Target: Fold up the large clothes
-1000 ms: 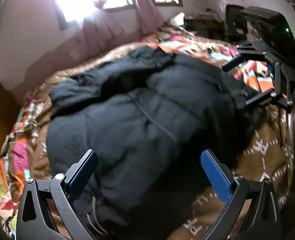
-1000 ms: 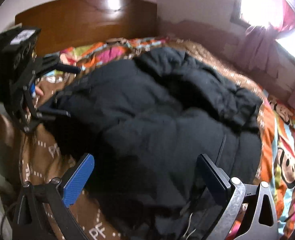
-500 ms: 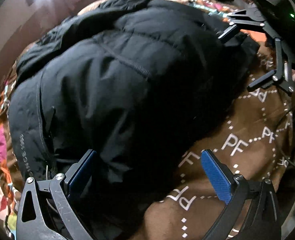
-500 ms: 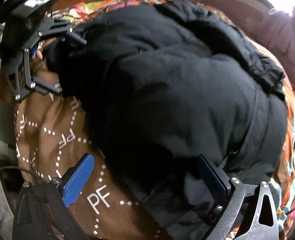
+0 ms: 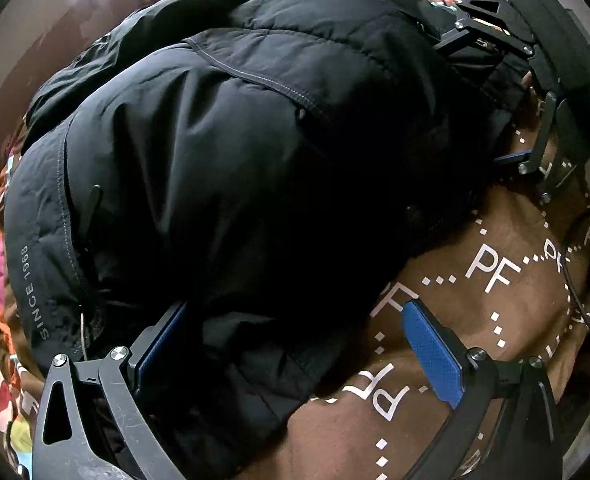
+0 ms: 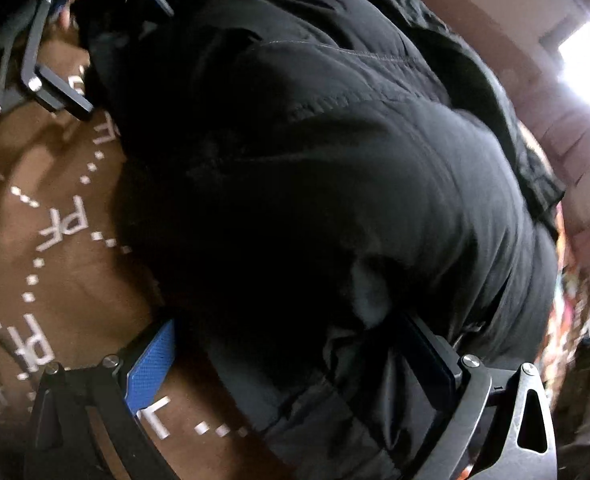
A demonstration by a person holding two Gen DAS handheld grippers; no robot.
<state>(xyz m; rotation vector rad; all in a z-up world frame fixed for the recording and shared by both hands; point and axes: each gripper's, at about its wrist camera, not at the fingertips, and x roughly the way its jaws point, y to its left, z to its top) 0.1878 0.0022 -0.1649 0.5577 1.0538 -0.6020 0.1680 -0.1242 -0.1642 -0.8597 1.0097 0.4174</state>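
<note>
The black padded jacket (image 5: 231, 152) lies heaped on the brown blanket (image 5: 495, 320) of the bed. Your left gripper (image 5: 295, 356) and right gripper (image 6: 295, 364) both straddle its near edge, fingers spread, nothing pinched. You seem about to grasp: close on the hem, then lift it over evenly.
</note>
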